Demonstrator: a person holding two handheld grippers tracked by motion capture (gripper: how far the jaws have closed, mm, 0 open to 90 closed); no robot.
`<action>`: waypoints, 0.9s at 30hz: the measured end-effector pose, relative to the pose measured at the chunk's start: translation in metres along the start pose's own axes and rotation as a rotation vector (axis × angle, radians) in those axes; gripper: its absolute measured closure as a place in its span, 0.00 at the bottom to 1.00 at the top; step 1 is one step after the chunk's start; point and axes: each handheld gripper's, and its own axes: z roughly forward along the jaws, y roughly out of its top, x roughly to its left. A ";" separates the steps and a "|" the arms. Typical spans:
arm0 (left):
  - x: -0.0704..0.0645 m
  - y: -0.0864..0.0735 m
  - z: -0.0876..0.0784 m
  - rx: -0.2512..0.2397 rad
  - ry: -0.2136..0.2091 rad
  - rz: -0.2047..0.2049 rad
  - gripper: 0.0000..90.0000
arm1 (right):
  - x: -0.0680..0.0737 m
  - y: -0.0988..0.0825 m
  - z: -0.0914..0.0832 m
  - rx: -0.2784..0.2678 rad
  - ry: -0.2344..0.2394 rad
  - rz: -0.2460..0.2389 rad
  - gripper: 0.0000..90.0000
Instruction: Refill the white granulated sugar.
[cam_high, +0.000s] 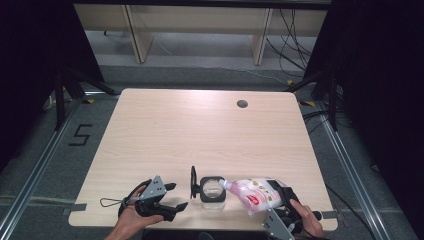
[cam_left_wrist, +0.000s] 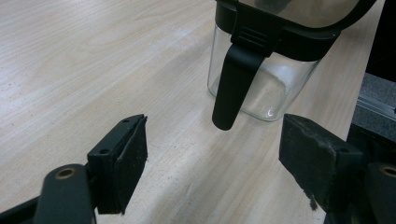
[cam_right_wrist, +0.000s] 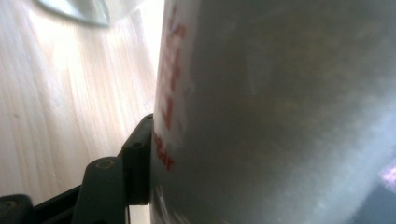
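1. The table (cam_high: 165, 130), a pale wood top, is left bare across its far part; all the work is kept at the near edge, within reach of both hands.
2. The pouch (cam_high: 254, 194), white and pink with red print, is gripped by the right gripper (cam_high: 283, 196) and tipped on its side, its spout end directed left over the open mouth of the jar (cam_high: 212, 192). It appears to be held this way so that its contents can be poured into the jar. In the right gripper view one jaw pad is seen pressed flat against the pouch's printed wall (cam_right_wrist: 280, 112).
3. The jar, clear glass with a black collar, is stood upright near the table's front edge, between the two grippers. Its hinged lid (cam_high: 193, 182) is flipped up on the left side, so the mouth is kept free for the spout.
4. The right hand (cam_high: 307, 220) is brought in from the lower right, with the forearm angled towards the jar and the gripper rolled to tilt the pouch.
5. The left gripper (cam_high: 175, 196) is held low just left of the jar, its jaws spread apart with nothing between them; in the left gripper view they are aimed at the jar's black lid tab (cam_left_wrist: 232, 84), probably ready to steady it.
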 end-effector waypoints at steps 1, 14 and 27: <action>0.001 0.001 -0.001 0.007 -0.001 0.015 0.25 | 0.003 -0.001 0.000 0.002 0.009 0.036 0.44; 0.001 0.000 0.000 0.009 0.010 -0.003 0.22 | 0.008 0.005 0.000 0.061 -0.026 -0.120 0.44; 0.001 0.000 0.001 0.010 0.010 -0.004 0.22 | 0.007 0.009 0.001 0.104 -0.085 -0.304 0.45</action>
